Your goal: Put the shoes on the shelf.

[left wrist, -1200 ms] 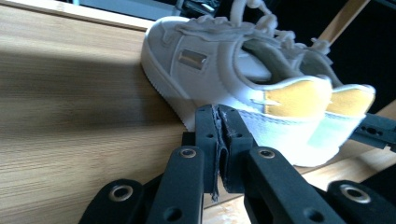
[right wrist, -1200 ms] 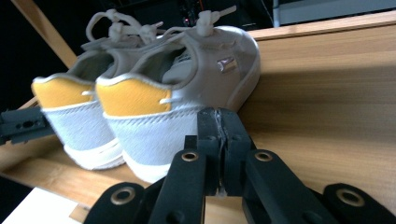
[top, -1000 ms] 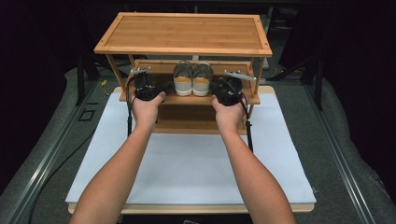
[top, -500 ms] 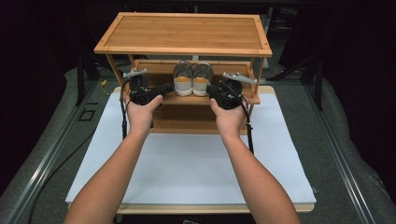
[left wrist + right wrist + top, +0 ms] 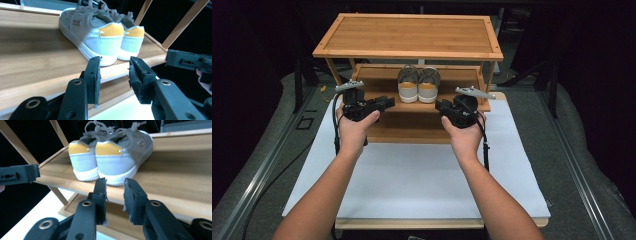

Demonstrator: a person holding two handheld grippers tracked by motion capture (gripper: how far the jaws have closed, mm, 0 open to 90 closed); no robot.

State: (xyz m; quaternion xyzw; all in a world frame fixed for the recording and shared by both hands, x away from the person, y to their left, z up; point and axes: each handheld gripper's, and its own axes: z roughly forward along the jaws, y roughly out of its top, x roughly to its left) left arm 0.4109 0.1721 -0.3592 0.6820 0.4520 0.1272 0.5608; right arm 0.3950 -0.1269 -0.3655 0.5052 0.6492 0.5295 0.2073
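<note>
Pair of grey sneakers (image 5: pixel 418 85) with yellow heel tabs sits heels-out on the rack's middle shelf (image 5: pixel 377 79), between and just beyond the two tongs. Left gripper (image 5: pixel 384 104) and right gripper (image 5: pixel 441 106) both empty, jaws parted narrowly, held in front of the shelf edge, neither touching a shoe. Gripper views show the heels and laces close up; high view adds the wooden rack (image 5: pixel 409 35) and white table (image 5: pixel 412 175).
</note>
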